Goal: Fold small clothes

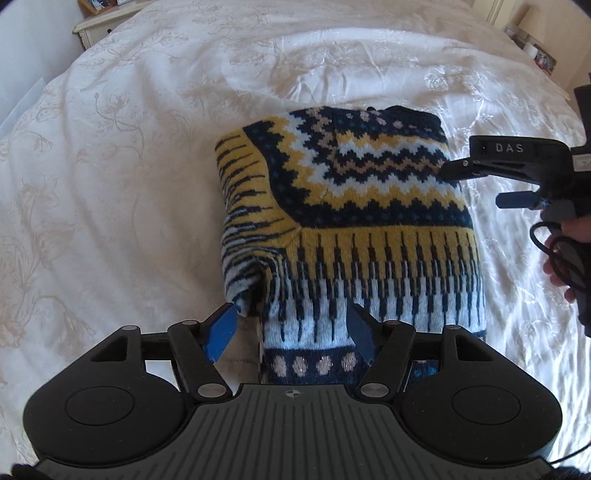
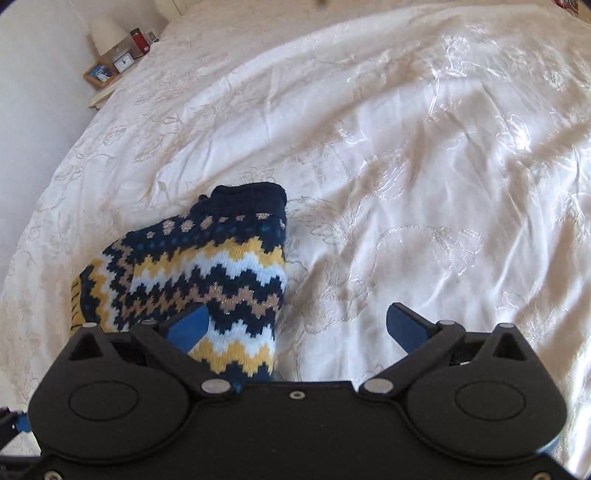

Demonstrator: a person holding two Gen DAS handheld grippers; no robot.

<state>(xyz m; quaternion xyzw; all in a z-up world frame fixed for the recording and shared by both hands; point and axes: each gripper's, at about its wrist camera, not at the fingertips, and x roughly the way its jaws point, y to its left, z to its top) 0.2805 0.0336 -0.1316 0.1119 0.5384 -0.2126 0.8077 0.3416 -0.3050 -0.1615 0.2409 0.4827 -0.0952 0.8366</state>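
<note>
A small knitted sweater (image 1: 354,221) in navy, yellow and white zigzag pattern lies folded on the white bedspread (image 1: 129,166). My left gripper (image 1: 291,328) is open, its blue fingers straddling the sweater's near hem. My right gripper (image 1: 458,168) reaches in from the right at the sweater's right edge. In the right wrist view the right gripper (image 2: 301,325) is open, its left finger over the sweater (image 2: 207,273) and its right finger over the bedspread (image 2: 424,166).
A bedside table (image 1: 96,22) stands at the far left corner of the bed. In the right wrist view a nightstand (image 2: 110,70) holds a lamp, a clock, a picture frame and a red can. A hand and cables (image 1: 565,258) are at the right.
</note>
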